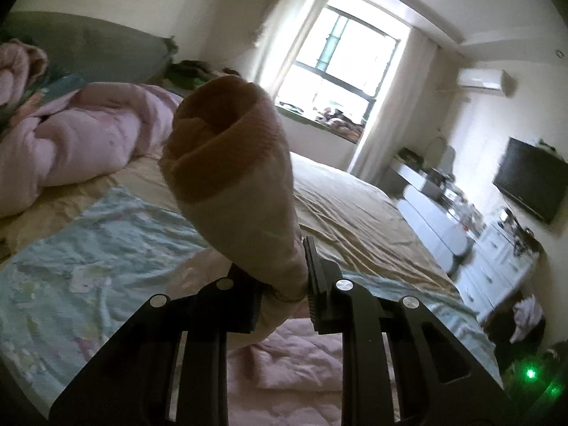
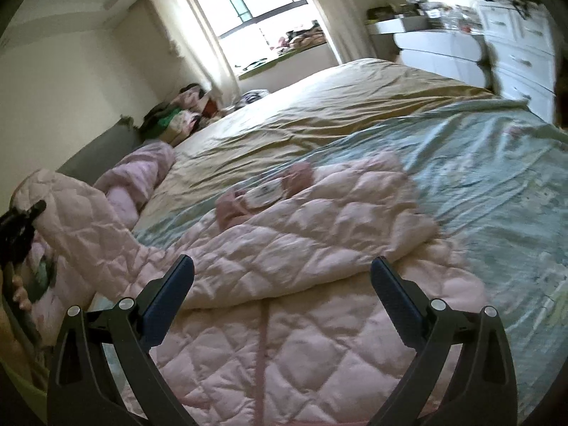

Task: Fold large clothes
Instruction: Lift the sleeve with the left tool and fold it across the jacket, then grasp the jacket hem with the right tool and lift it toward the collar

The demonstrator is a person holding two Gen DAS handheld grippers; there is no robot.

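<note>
Jacket (image 2: 284, 241): pink, quilted, spread on the bed over the pale blue sheet (image 2: 479, 184); upper part folded over the lower, fold edge crossing between the right fingers.
Sleeve (image 1: 227, 163): lifted clear of the bed, ribbed cuff opening facing the left camera; seen from the right camera as a raised quilted tube at far left (image 2: 81, 220).
Left gripper (image 1: 284, 284): fingers pressed nearly together, pinching the sleeve fabric just below the cuff.
Right gripper (image 2: 282, 291): fingers spread wide, nothing between them, hovering above the jacket's folded edge; contact with fabric not apparent.
Collar (image 2: 298, 177): darker pink, lying near the jacket's far edge.
Bed (image 2: 319, 106): tan cover beyond the blue sheet, wrinkled, bare toward the window side.
Pink bedding (image 1: 81, 135): bundled at the headboard end, apart from the jacket.
Open room: wide stretch of bare sheet to the right of the jacket and beyond it.
Bed edge: white drawers (image 2: 518, 53) just past the right side.
</note>
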